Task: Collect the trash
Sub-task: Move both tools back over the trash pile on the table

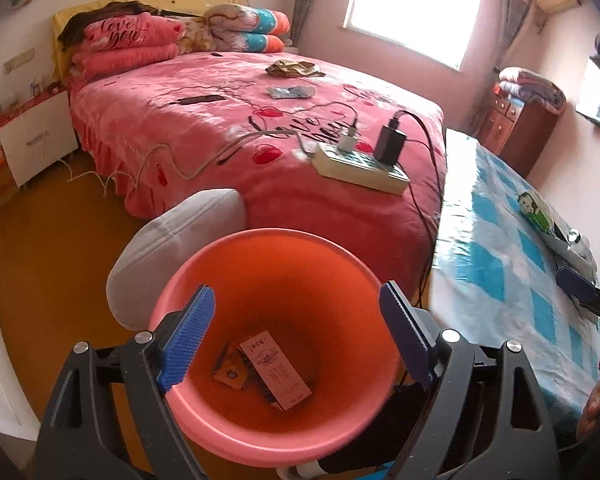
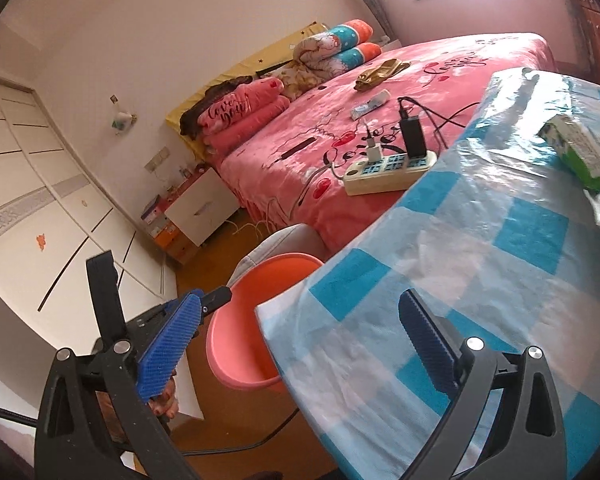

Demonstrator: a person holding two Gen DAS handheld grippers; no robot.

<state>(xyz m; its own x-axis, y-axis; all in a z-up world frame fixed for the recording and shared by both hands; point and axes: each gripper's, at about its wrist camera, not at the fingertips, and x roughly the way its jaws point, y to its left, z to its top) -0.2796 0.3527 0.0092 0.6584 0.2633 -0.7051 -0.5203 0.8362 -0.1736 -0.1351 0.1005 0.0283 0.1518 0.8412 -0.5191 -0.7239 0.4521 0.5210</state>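
A round, salmon-pink plastic waste bin [image 1: 268, 280] stands upright and open on the brown floor, just beside the near left corner of the table and near the foot of the bed. Flat on its bottom lies a pink rectangular cardboard box [image 1: 274, 370] printed with dark text, overlapping a smaller orange packet [image 1: 230, 374] at its left.

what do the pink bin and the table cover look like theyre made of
Pink bin: likely molded plastic, with smooth, seamless walls, a rolled rim and a soft matte sheen.
Table cover: probably thin plastic or vinyl sheeting, printed in blue and white checks; it is glossy, with crinkled wrinkles that catch the window light.
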